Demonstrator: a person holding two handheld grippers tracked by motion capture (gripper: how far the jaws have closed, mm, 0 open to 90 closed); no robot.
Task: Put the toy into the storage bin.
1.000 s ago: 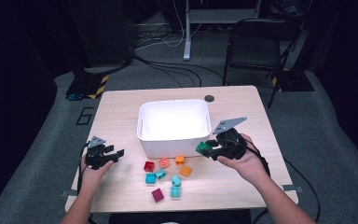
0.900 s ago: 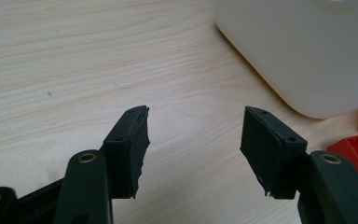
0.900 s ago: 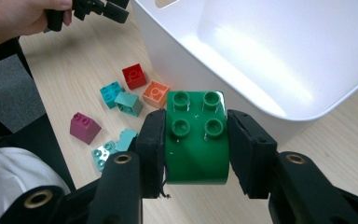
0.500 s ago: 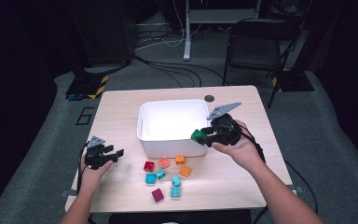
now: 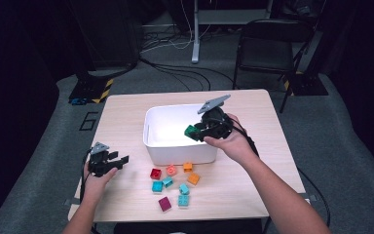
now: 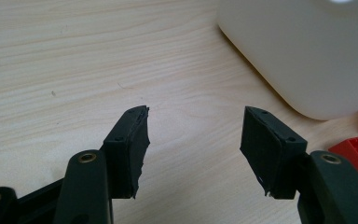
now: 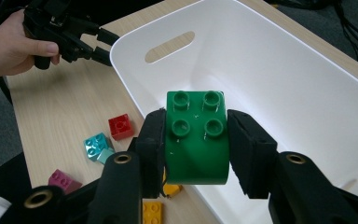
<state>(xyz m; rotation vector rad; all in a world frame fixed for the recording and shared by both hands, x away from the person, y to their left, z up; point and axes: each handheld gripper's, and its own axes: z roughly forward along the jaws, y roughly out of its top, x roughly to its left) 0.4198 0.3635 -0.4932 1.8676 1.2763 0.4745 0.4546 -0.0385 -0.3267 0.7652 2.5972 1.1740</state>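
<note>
Green studded block [image 7: 196, 137] clamped in right claw [image 7: 196, 149] over glossy white tub [image 7: 279, 84].

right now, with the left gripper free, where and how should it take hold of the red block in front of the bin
Grip the red block across two opposite flat side walls, coming straight down from above. It sits studs up on the table, so the sides give the pads flat faces. The salmon round piece seems close on its right and a teal block lies just nearer the person, so the left gripper, open, had best pick the freer pair.

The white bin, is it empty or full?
Empty as far as shown: the white bin shows bare walls and floor; the green block sits in the right gripper.
</note>
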